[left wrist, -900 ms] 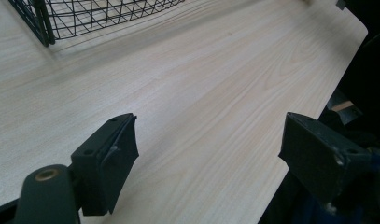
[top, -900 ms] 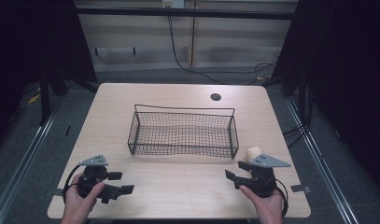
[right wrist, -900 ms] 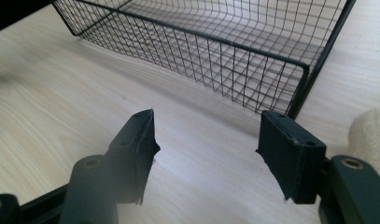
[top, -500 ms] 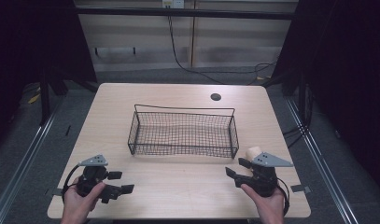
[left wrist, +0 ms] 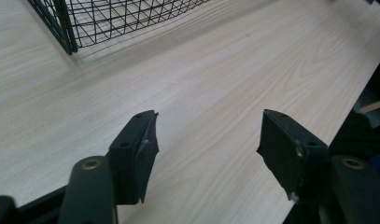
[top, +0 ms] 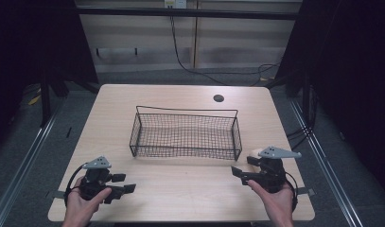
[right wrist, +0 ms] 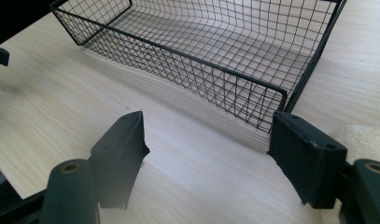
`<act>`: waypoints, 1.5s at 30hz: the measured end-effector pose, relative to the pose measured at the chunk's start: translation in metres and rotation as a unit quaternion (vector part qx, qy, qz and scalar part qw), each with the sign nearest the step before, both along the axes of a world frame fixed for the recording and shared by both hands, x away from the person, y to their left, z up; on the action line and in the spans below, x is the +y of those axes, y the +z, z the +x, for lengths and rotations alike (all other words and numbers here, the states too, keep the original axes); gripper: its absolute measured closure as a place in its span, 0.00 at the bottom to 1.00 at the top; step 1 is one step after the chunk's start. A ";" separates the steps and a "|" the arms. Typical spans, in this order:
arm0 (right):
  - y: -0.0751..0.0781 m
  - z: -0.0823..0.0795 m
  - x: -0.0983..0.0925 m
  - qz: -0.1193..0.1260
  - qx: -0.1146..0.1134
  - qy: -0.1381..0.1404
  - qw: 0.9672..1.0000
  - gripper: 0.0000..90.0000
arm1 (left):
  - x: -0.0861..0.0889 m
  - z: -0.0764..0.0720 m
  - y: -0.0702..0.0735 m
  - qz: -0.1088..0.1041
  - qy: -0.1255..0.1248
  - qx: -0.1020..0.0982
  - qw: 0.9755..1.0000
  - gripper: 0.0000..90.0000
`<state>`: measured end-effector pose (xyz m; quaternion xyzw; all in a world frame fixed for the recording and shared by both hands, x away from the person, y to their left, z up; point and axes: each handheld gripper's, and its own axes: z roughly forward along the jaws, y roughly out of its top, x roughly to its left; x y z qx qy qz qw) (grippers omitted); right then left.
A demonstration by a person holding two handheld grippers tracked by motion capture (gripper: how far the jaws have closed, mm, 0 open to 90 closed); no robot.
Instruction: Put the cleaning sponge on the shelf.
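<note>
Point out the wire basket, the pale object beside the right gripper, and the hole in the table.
Basket (top: 185,136): high view, on its mesh floor.
Pale object (right wrist: 365,140): right gripper view, on its rough top surface.
Hole (top: 218,98): high view, on its dark centre.

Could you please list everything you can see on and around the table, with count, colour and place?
Wire mesh basket: one, black, middle of the table, nothing in it.
Pale cream spongy object: one, beside the basket's right end, by the right gripper.
Wooden table: one, light wood.
Round cable hole: one, dark, far right of the tabletop.
Black cable: one, hanging behind the table.
Left gripper: one, black, near left edge, jaws apart, nothing between them.
Right gripper: one, black, near right edge, jaws apart, nothing between them.
</note>
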<state>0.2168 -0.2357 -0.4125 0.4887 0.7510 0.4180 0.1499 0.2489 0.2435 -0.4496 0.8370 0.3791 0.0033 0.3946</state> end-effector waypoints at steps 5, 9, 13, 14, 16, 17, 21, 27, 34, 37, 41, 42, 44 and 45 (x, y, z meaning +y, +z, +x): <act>0.009 0.002 -0.009 0.004 0.010 0.006 1.000 0.32 | -0.008 -0.002 0.001 0.028 -0.026 -0.013 0.999 0.43; 0.016 0.007 -0.019 -0.004 0.023 -0.008 1.000 0.32 | -0.008 -0.001 0.001 0.023 -0.038 0.009 0.999 0.42; 0.028 0.013 -0.028 -0.002 0.031 -0.015 0.999 0.35 | -0.005 -0.002 0.002 -0.001 -0.021 0.018 1.000 0.44; 0.032 0.016 -0.031 0.004 0.036 -0.018 0.999 0.34 | -0.005 -0.002 0.002 0.003 -0.024 0.017 1.000 0.43; 0.037 0.020 -0.035 -0.001 0.038 -0.022 0.999 0.33 | -0.005 -0.003 0.003 0.007 -0.021 0.018 1.000 0.38; 0.038 0.022 -0.037 -0.003 0.039 -0.024 0.999 0.33 | -0.006 -0.004 0.003 0.008 -0.030 0.017 0.999 0.37; 0.045 0.030 -0.044 -0.007 0.083 -0.028 0.996 0.34 | -0.009 -0.005 0.002 0.043 -0.052 0.005 0.998 0.24; 0.042 0.047 -0.051 -0.032 0.141 -0.037 0.989 0.32 | -0.004 -0.003 0.003 0.020 -0.055 0.004 0.998 0.24; 0.035 0.063 -0.060 -0.029 0.184 -0.044 0.981 0.31 | -0.002 -0.003 0.003 0.006 -0.063 0.003 0.998 0.20; 0.033 0.073 -0.062 -0.047 0.220 -0.056 0.973 0.29 | -0.002 -0.003 0.002 0.003 -0.064 0.005 0.998 0.20; 0.027 0.081 -0.065 -0.054 0.251 -0.057 0.965 0.30 | -0.003 -0.005 0.003 0.004 -0.064 0.001 0.998 0.23; 0.025 0.084 -0.067 -0.057 0.258 -0.055 0.963 0.30 | -0.003 -0.005 0.004 0.007 -0.067 0.001 0.998 0.23; 0.021 0.088 -0.071 -0.056 0.275 -0.053 0.958 0.30 | -0.004 -0.005 0.003 0.010 -0.066 -0.001 0.998 0.23; 0.019 0.090 -0.072 -0.059 0.281 -0.056 0.956 0.30 | -0.004 -0.005 0.003 0.011 -0.065 -0.001 0.998 0.23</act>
